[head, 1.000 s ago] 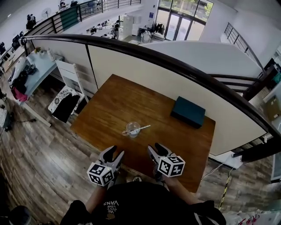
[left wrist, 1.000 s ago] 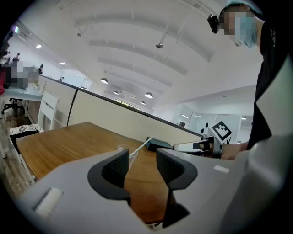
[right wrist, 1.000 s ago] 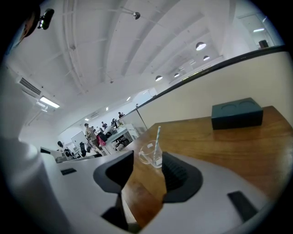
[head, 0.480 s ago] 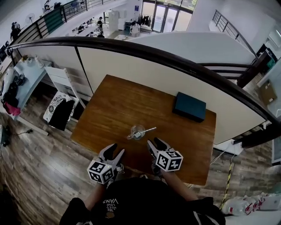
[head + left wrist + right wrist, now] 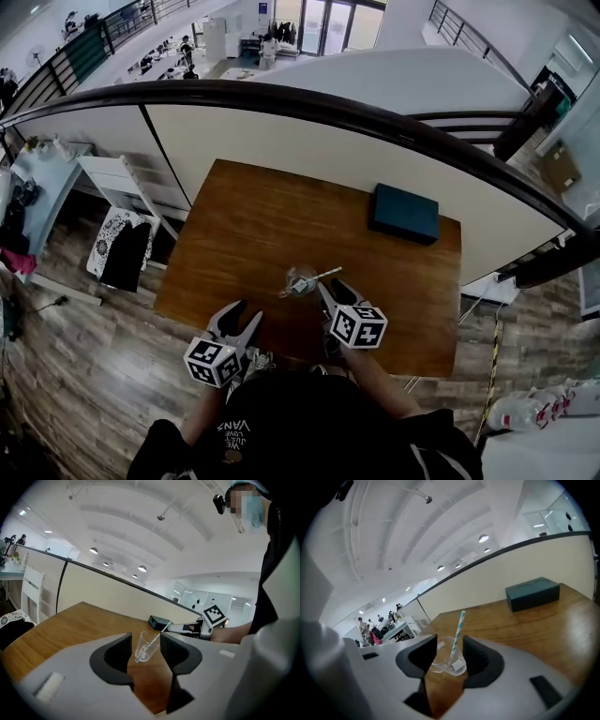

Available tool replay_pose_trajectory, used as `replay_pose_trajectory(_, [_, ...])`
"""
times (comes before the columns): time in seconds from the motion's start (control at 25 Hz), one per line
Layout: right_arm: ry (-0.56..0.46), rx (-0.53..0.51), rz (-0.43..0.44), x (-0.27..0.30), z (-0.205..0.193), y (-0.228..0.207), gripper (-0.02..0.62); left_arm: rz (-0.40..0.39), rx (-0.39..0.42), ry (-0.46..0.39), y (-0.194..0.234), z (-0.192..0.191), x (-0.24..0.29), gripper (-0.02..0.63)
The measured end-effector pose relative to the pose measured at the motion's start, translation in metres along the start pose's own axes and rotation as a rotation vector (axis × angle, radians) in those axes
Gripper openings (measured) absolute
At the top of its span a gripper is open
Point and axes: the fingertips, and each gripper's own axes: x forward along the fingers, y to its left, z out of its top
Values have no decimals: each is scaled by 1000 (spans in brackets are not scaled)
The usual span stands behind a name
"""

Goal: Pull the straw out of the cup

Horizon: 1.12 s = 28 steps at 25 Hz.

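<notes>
Toward the near middle of the wooden table, the clear cup is standing with the striped straw leaning right inside it. The right gripper is hovering just near it, its jaws spread and empty, with the cup just beyond their tips. The left gripper is hanging nearer and to the left, likewise spread and empty.

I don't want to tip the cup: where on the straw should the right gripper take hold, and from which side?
Pinch the straw on its bare striped length above the cup rim, from the near side, where the right gripper faces it. That part stands clear of the cup wall.
</notes>
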Motion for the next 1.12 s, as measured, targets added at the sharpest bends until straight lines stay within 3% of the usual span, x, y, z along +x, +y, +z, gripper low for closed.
replay_pose_trajectory(0.44, [-12,48,-90,22,-6,-11,169,-52,14,41,24,2,-2,175])
replay_pose_trajectory(0.8, [-37,52,-145,29,-4,-10,46,-85,33,59,45,10,-1,175])
replay_pose_trajectory(1.12, [-76,55,-168,23,3,-5,32,-129,39,71,50,13,8,175])
